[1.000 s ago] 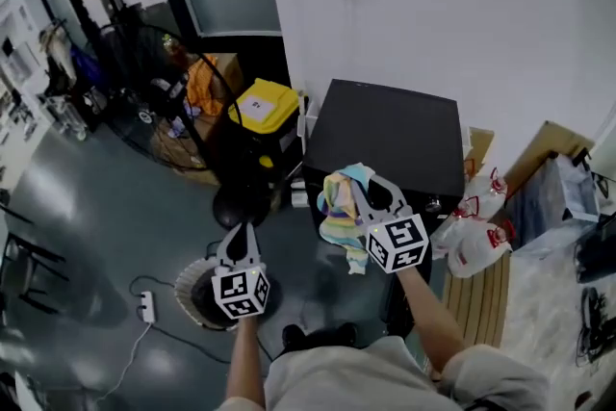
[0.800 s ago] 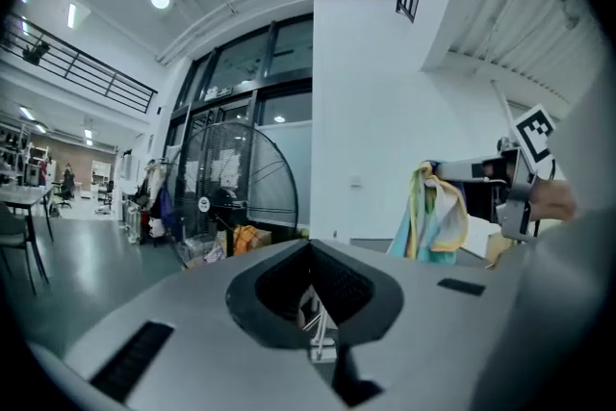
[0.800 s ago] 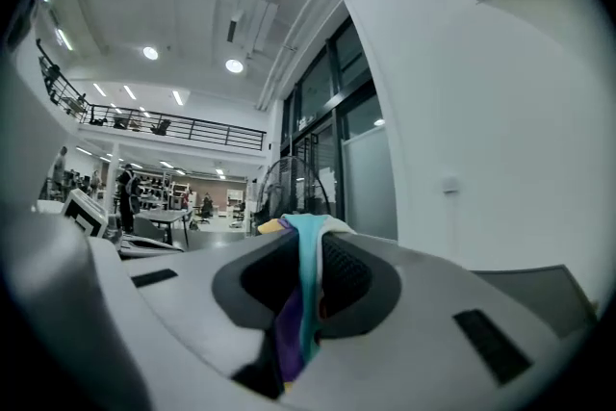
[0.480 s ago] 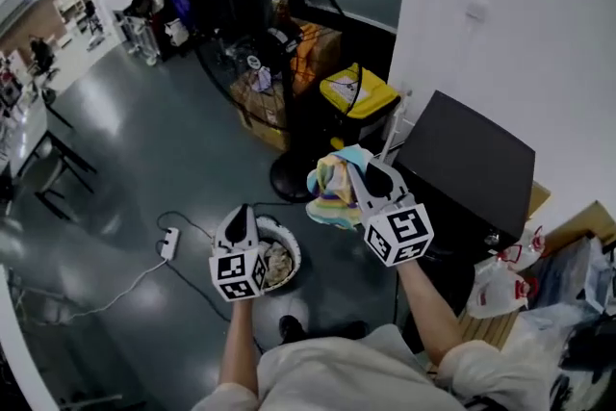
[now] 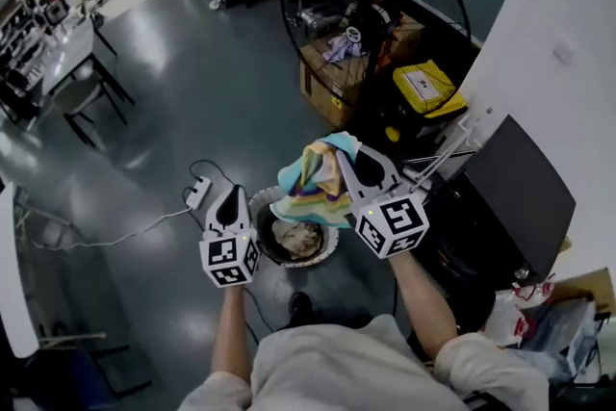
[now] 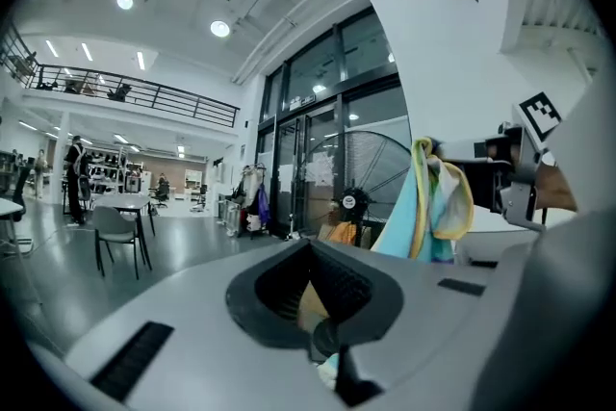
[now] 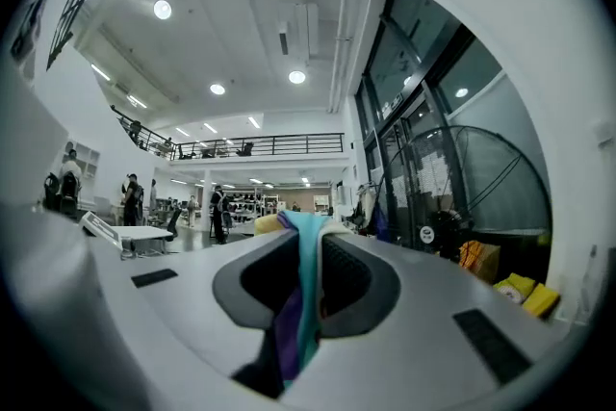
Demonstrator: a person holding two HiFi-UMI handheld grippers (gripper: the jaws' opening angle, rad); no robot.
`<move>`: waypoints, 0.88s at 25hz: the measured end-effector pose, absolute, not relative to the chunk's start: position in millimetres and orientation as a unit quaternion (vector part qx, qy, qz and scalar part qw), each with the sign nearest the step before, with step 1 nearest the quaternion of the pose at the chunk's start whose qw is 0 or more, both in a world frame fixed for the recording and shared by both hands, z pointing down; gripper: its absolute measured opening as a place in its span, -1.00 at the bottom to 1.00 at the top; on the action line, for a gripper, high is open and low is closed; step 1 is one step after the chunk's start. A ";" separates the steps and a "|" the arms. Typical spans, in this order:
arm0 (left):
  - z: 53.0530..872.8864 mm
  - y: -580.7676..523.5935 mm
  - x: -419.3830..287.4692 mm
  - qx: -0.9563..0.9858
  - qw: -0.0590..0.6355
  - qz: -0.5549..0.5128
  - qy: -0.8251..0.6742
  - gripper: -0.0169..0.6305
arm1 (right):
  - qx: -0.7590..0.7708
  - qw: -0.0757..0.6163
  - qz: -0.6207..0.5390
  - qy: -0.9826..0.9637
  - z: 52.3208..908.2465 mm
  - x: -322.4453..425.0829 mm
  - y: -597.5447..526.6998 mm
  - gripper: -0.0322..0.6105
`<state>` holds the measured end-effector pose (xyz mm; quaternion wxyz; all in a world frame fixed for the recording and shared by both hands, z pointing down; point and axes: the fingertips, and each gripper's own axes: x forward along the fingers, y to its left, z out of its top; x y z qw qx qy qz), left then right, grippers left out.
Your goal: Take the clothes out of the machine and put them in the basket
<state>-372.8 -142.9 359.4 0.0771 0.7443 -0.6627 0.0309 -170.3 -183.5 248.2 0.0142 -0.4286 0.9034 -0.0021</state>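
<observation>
Right gripper (image 5: pixel 358 165) clamped nearly shut on striped cloth (image 5: pixel 310 183); cloth hung bunched from jaws, up in air; in head view it lay over basket (image 5: pixel 323 257) rim at basket's 12 o'clock. Basket sat on floor, pale clothes already inside. Left gripper (image 5: pixel 231 199) at basket's 9 o'clock; jaws pressed together, nothing between them. Black machine (image 5: pixel 515 197) off at basket's 3 o'clock, well apart from cloth. Big fan (image 5: pixel 385 5) beyond, at 12 o'clock.
</observation>
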 end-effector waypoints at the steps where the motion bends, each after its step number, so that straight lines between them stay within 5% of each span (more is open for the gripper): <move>1: 364.1 -141.5 -382.0 0.739 0.081 0.033 -0.668 -0.89 | -0.421 0.009 -0.009 0.907 256.2 -182.5 -185.6 -0.71; 14: 479.3 -148.7 -453.2 0.711 0.166 0.063 -0.680 -0.89 | -0.381 -0.072 -0.089 0.917 404.4 -295.8 -222.7 -0.71; 22: 579.9 -156.4 -467.5 0.711 0.199 0.075 -0.671 -0.89 | -0.375 -0.141 -0.135 0.906 566.2 -321.0 -216.6 -0.70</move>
